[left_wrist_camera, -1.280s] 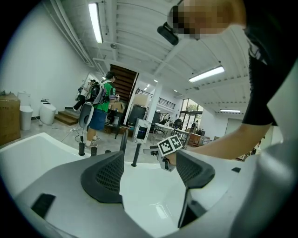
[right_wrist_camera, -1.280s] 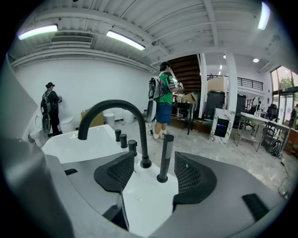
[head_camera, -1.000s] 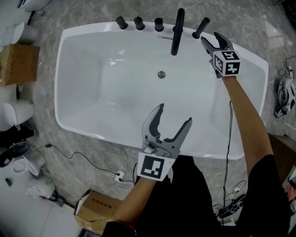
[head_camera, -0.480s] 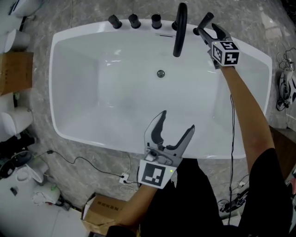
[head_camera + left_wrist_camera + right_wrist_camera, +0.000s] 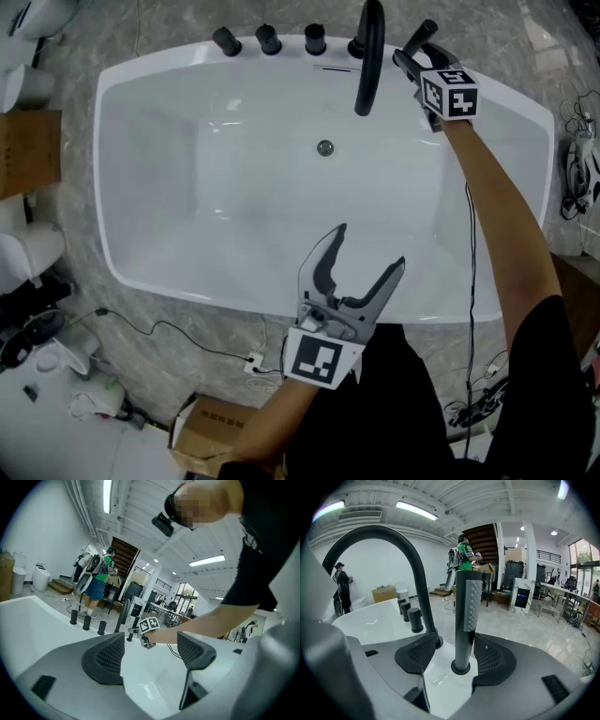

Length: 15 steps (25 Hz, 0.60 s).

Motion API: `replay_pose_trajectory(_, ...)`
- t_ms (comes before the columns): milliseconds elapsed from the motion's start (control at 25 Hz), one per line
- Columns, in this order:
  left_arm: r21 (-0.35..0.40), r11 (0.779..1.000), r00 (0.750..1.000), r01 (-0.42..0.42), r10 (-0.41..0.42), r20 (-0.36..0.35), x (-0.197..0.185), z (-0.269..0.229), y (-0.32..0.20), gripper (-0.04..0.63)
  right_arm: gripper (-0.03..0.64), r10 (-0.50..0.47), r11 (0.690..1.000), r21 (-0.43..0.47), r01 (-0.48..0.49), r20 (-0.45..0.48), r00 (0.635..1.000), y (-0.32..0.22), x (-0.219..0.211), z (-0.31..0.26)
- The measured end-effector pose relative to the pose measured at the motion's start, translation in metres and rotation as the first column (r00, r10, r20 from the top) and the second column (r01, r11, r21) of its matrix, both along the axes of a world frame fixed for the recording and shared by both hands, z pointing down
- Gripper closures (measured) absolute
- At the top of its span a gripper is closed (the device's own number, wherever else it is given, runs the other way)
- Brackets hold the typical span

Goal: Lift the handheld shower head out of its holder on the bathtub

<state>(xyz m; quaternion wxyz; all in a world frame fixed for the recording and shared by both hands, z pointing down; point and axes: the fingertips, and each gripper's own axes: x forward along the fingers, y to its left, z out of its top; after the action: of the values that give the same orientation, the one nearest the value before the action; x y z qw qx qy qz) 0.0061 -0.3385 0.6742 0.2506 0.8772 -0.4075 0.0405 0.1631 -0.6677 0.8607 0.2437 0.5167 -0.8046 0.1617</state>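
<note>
The right gripper's [image 5: 454, 656] jaws stand apart, one on each side of the handheld shower head [image 5: 468, 616] and not yet clenched on it. The right pad sits nearly against the shaft, and a gap shows at the left pad. The shower head stands upright in its holder [image 5: 461, 668] on the far rim of the bathtub [image 5: 187, 291], just right of the arched spout [image 5: 368, 56]. This low straddle likely sets up a squeeze and a straight lift. The left gripper [image 5: 370, 246], jaws released and empty, hangs over the near rim, clear of the work.
</note>
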Motion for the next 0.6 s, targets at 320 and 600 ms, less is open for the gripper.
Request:
replay_pose_trajectory(320,-0.024,1.000,1.000,-0.008,0.008,0.007,-0.009,0.008,-0.001,0.272,0.488,0.129,0.991,-0.045,-0.126,0.081,0.988,-0.011,0.014,0.006)
replay_pose_trajectory(600,-0.022,1.000,1.000,0.020,-0.020,-0.019,-0.011,-0.001,-0.004,0.272,0.492,0.120,0.991,-0.071,-0.112,0.109,0.987,-0.002,0.018,0.006)
